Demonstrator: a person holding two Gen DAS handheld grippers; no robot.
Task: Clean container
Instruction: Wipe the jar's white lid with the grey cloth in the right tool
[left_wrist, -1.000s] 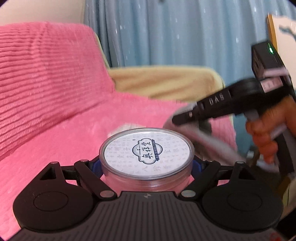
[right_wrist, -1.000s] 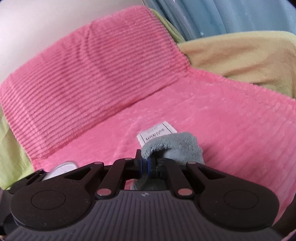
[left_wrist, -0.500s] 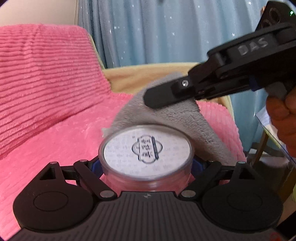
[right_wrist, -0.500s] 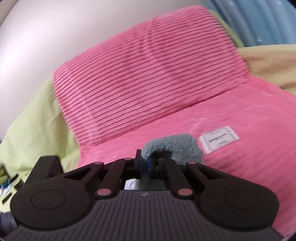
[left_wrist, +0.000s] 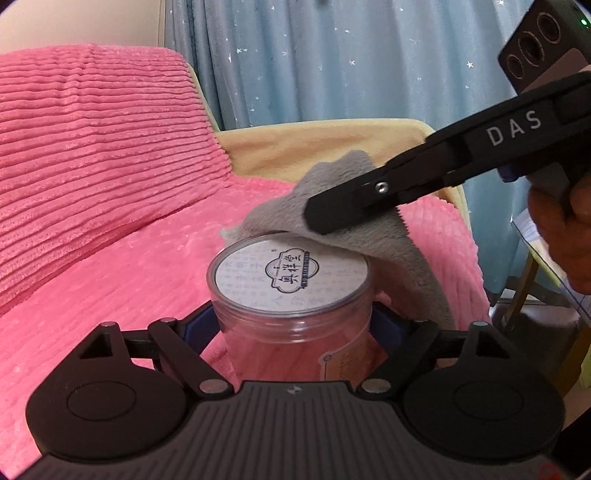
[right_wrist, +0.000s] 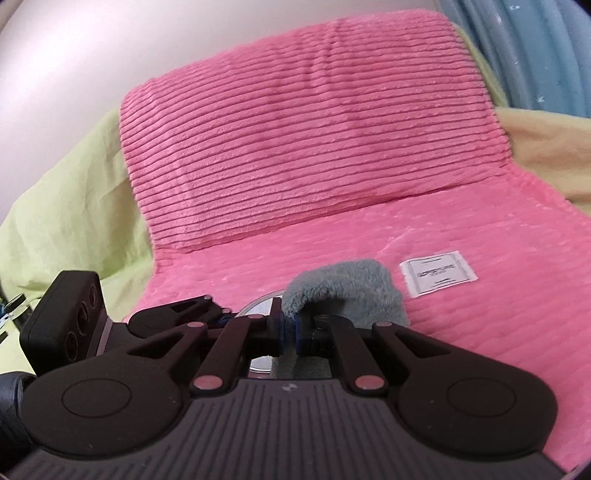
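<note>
Overhead, one cloth (left_wrist: 373, 225) meets one container (left_wrist: 295, 306), two hand-held grippers.

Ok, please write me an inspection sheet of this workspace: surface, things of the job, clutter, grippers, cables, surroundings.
Surface: pink ribbed blanket over a seat and backrest, with a white sewn label.
Job's things: clear plastic container with a printed white lid, upright; grey cloth lying against the far right edge of the lid and hanging down past it.
Clutter: nothing seen on the blanket.
Grippers: left gripper shut on the container body; right gripper shut on the cloth, above the lid.
Cables: nothing seen.
Surroundings: blue starred curtain, yellow-green cover beside the blanket, pale wall.
</note>
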